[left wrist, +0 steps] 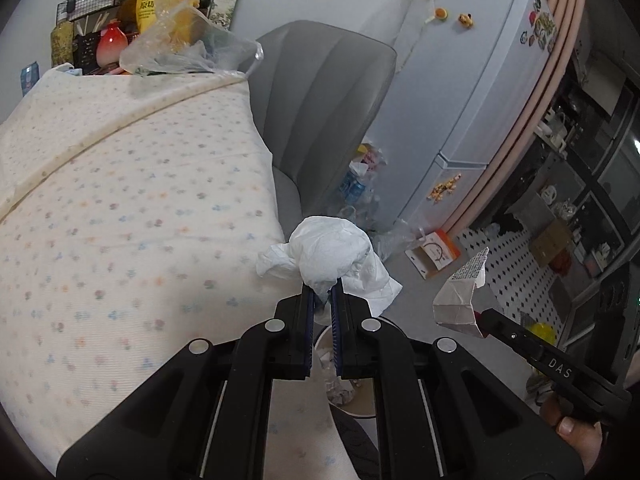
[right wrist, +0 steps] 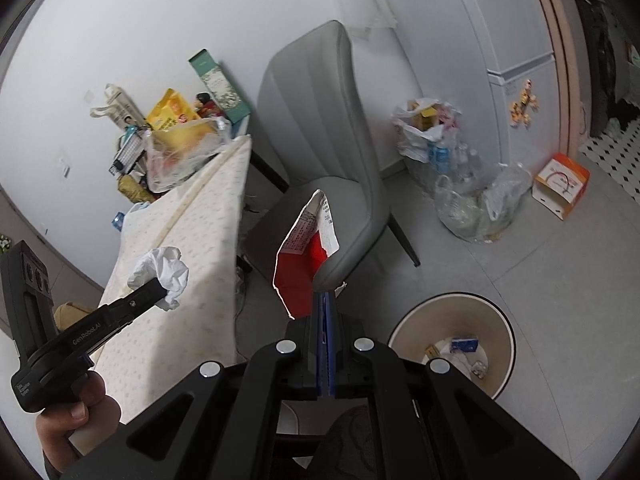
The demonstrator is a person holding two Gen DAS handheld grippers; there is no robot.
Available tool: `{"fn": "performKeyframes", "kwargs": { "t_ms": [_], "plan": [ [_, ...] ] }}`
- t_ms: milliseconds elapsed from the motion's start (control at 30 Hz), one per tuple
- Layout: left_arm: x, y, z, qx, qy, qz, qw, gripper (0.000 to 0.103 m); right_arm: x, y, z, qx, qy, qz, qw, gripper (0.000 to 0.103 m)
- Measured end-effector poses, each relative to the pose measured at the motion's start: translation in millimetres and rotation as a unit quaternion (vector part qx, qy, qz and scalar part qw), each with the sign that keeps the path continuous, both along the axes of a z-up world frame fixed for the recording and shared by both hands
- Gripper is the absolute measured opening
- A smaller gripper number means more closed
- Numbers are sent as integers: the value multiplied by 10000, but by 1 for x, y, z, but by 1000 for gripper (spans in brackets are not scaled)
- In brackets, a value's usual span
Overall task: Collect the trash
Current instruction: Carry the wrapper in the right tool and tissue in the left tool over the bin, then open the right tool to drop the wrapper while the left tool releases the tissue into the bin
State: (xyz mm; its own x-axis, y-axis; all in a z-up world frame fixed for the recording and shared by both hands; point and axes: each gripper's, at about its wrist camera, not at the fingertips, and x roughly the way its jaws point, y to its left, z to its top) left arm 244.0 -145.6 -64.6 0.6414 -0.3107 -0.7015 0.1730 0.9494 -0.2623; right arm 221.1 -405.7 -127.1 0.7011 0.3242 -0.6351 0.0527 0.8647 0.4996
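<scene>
My left gripper (left wrist: 322,294) is shut on a crumpled white tissue (left wrist: 326,254), held off the edge of the flowered tablecloth (left wrist: 120,208). From the right wrist view the same tissue (right wrist: 162,270) shows at the left gripper's tip (right wrist: 160,290). My right gripper (right wrist: 325,294) is shut on a torn red-and-white paper wrapper (right wrist: 306,256), which also appears as a folded white piece (left wrist: 460,300) in the left wrist view. A round beige waste bin (right wrist: 500,344) with some trash inside stands on the floor at lower right; its rim (left wrist: 360,412) shows under the left fingers.
A grey chair (right wrist: 320,152) stands beside the table. Clear plastic bags of bottles (right wrist: 472,196) and an orange-white box (right wrist: 562,184) lie on the floor by the white fridge (left wrist: 472,80). Bags and packets (left wrist: 180,40) crowd the table's far end.
</scene>
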Motion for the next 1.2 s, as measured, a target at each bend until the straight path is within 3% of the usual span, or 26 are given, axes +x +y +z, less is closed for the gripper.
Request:
{"fn": "performKeyframes", "kwargs": {
  "t_ms": [167, 200, 267, 300, 633, 1200],
  "plan": [
    [7, -15, -5, 48, 91, -146, 9998, 8, 7, -18, -23, -36, 341, -316, 9989, 7],
    [8, -19, -6, 50, 102, -180, 9998, 8, 8, -23, -28, -9, 418, -357, 9985, 13],
    [9, -28, -7, 110, 129, -270, 9995, 8, 7, -34, -38, 48, 525, -505, 9973, 43],
    [10, -31, -9, 125, 154, -302, 9993, 8, 5, -38, -41, 37, 530, -563, 9970, 48],
    [17, -79, -23, 284, 360, -731, 9963, 8, -14, -78, -42, 187, 408, -905, 9949, 54],
    [15, -162, -44, 454, 643, -1435, 9865, 8, -50, -135, -35, 318, 224, -1389, 9895, 54]
  ]
}}
